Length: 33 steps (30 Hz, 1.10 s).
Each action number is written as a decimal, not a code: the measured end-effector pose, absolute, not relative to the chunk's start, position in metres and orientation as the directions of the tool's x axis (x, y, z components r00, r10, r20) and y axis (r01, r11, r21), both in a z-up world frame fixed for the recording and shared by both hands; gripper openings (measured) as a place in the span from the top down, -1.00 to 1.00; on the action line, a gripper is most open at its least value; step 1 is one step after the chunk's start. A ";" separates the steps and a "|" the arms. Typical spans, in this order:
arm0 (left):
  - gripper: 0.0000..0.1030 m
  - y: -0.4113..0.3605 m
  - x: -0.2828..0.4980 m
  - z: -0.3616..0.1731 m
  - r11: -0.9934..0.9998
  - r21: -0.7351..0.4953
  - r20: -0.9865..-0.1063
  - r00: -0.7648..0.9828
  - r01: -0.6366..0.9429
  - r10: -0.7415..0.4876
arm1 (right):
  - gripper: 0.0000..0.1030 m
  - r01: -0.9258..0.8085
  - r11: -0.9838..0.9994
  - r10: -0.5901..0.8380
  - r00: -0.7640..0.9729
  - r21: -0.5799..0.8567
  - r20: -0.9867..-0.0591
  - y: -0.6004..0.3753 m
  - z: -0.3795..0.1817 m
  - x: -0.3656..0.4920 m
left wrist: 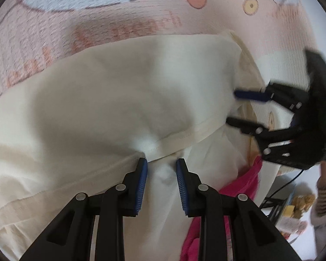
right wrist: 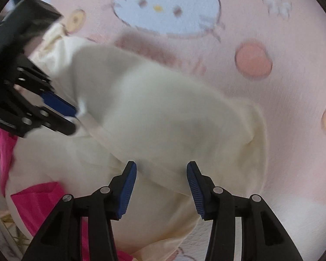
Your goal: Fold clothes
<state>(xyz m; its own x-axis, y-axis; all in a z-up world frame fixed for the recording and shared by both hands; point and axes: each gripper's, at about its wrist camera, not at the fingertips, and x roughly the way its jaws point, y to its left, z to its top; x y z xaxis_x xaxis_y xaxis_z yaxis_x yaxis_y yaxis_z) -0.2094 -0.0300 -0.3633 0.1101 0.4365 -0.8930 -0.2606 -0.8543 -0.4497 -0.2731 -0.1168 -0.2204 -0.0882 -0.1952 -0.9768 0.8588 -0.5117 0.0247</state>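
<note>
Cream fabric, a partly folded garment [left wrist: 110, 100], lies spread over a pink cartoon-printed blanket [left wrist: 54, 32], with a bright pink garment [right wrist: 35, 198] showing under its near edge. Above the cream cloth's stitched hem, the left gripper [left wrist: 162, 180] hovers with its blue-padded fingers [left wrist: 142, 184] parted and nothing between them. At the garment's far side edge, the right gripper [right wrist: 162, 189] hangs likewise spread wide over the cloth, its fingers clasping nothing, and both views are blurred.
</note>
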 end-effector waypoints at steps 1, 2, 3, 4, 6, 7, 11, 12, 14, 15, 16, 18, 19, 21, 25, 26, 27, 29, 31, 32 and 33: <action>0.52 -0.031 -0.210 -0.364 -0.857 -0.462 -0.887 0.118 -0.230 0.446 | 0.07 0.835 -0.545 -0.196 -0.049 0.068 -0.979 -0.113 -0.226 -0.277; 0.51 -0.035 -0.210 -0.365 -0.861 -0.475 -0.879 0.129 -0.181 0.458 | 0.07 0.809 -0.578 -0.207 -0.015 0.110 -0.978 -0.108 -0.227 -0.280; 0.51 -0.038 -0.210 -0.366 -0.863 -0.488 -0.871 0.140 -0.130 0.471 | 0.08 0.779 -0.609 -0.233 0.006 0.151 -0.972 -0.103 -0.224 -0.283; 0.45 -0.043 -0.210 -0.365 -0.861 -0.503 -0.859 0.150 -0.073 0.490 | 0.08 0.747 -0.637 -0.261 0.026 0.192 -0.965 -0.097 -0.220 -0.285; 0.05 -0.059 -0.208 -0.358 -0.841 -0.540 -0.831 0.140 0.030 0.538 | 0.07 0.645 -0.699 -0.348 0.069 0.307 -0.935 -0.081 -0.208 -0.293; -0.29 -0.070 -0.206 -0.353 -0.824 -0.562 -0.816 0.118 0.074 0.566 | 0.07 0.591 -0.722 -0.395 0.075 0.360 -0.916 -0.072 -0.201 -0.297; -0.39 -0.118 -0.198 -0.328 -0.734 -0.636 -0.755 0.005 0.238 0.656 | -0.11 0.437 -0.788 -0.475 0.016 0.434 -0.880 -0.047 -0.195 -0.313; -0.40 -0.131 -0.194 -0.323 -0.722 -0.640 -0.751 -0.020 0.263 0.660 | -0.11 0.398 -0.803 -0.481 0.007 0.444 -0.876 -0.039 -0.197 -0.317; -0.41 -0.182 -0.208 -0.305 -0.729 -0.619 -0.776 -0.087 0.291 0.624 | -0.13 0.320 -0.829 -0.488 -0.014 0.459 -0.873 -0.022 -0.202 -0.324; -0.41 -0.197 -0.208 -0.292 -0.750 -0.598 -0.797 -0.114 0.283 0.593 | -0.14 0.284 -0.844 -0.480 -0.025 0.454 -0.877 -0.013 -0.206 -0.327; -0.41 -0.210 -0.206 -0.292 -0.766 -0.572 -0.817 -0.122 0.292 0.564 | -0.14 0.249 -0.858 -0.472 -0.036 0.450 -0.881 -0.004 -0.211 -0.329; -0.41 -0.238 -0.202 -0.295 -0.797 -0.518 -0.854 -0.135 0.311 0.503 | -0.14 0.177 -0.868 -0.477 -0.039 0.463 -0.878 0.009 -0.224 -0.333; -0.41 -0.252 -0.200 -0.296 -0.810 -0.491 -0.871 -0.140 0.321 0.472 | -0.15 0.141 -0.869 -0.484 -0.038 0.475 -0.874 0.016 -0.231 -0.334; -0.41 -0.279 -0.196 -0.298 -0.834 -0.434 -0.901 -0.151 0.341 0.407 | -0.15 0.083 -0.852 -0.521 -0.040 0.517 -0.852 0.027 -0.241 -0.336; -0.41 -0.319 -0.187 -0.315 -0.813 -0.401 -0.916 -0.168 0.423 0.365 | -0.18 -0.044 -0.755 -0.652 -0.064 0.654 -0.756 0.041 -0.260 -0.339; -0.41 -0.327 -0.185 -0.320 -0.794 -0.410 -0.912 -0.181 0.449 0.369 | -0.18 -0.073 -0.727 -0.679 -0.072 0.683 -0.730 0.043 -0.264 -0.340; -0.41 -0.333 -0.185 -0.325 -0.776 -0.423 -0.906 -0.186 0.468 0.381 | -0.19 -0.095 -0.711 -0.692 -0.083 0.697 -0.717 0.044 -0.266 -0.341; -0.41 -0.345 -0.184 -0.334 -0.730 -0.455 -0.888 -0.206 0.510 0.410 | -0.19 -0.123 -0.686 -0.709 -0.108 0.717 -0.697 0.046 -0.270 -0.344; -0.41 -0.352 -0.186 -0.341 -0.679 -0.503 -0.862 -0.246 0.535 0.444 | -0.20 -0.115 -0.682 -0.711 -0.126 0.722 -0.692 0.044 -0.268 -0.346; -0.41 -0.353 -0.189 -0.344 -0.669 -0.520 -0.852 -0.263 0.532 0.453 | -0.19 -0.106 -0.684 -0.710 -0.129 0.722 -0.692 0.043 -0.268 -0.347; -0.41 -0.354 -0.193 -0.348 -0.659 -0.537 -0.842 -0.279 0.527 0.462 | -0.19 -0.100 -0.683 -0.712 -0.130 0.723 -0.690 0.041 -0.268 -0.348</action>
